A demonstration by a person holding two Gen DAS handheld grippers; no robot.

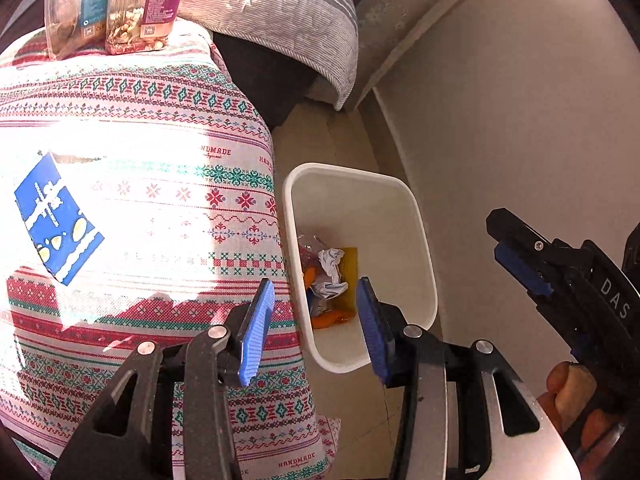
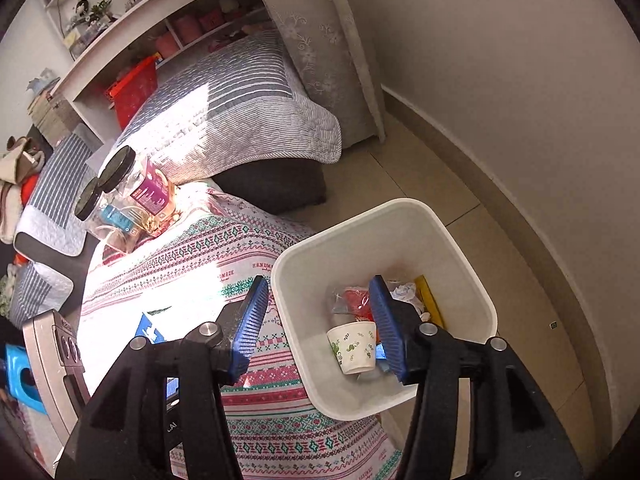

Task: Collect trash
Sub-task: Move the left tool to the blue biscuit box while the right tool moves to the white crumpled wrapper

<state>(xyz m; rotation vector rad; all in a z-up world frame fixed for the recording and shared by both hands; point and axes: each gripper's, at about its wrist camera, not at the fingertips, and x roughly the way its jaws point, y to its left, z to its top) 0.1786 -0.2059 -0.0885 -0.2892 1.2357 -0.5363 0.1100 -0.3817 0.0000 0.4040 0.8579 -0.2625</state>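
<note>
A: Bin (image 2: 472,248) stands on the floor, just beside the table with the patterned cloth (image 1: 168,128). White plastic, open top. Inside: paper cup (image 2: 354,346) on its side, crumpled white paper (image 1: 330,276), a yellow packet (image 1: 350,264), orange scraps.

B: Anything left on the table?

A: One blue wrapper (image 1: 56,216), flat on the cloth in hard sunlight. Two clear snack jars (image 1: 116,4) at the far edge; those look like food, not trash, by my reading.

B: How will the wrapper handle?

A: My guess: very light, thin, limp, probably slick film. Lying flat, so little to bite on. I would take it at a lifted corner or edge, pinching shallow and sliding a pad underneath. Nothing fragile.

B: Tongs?

A: Left gripper (image 1: 316,328): blue pads partly spread, nothing between them, pointing down toward the bin's near rim and the table edge. Right gripper (image 2: 320,324): also partly spread and empty, one finger over the cloth, the other over the bin's mouth. Neither pad touches anything that I can make out.

B: Cup loose, then?

A: It lies in the bin, clear of the pads.
</note>
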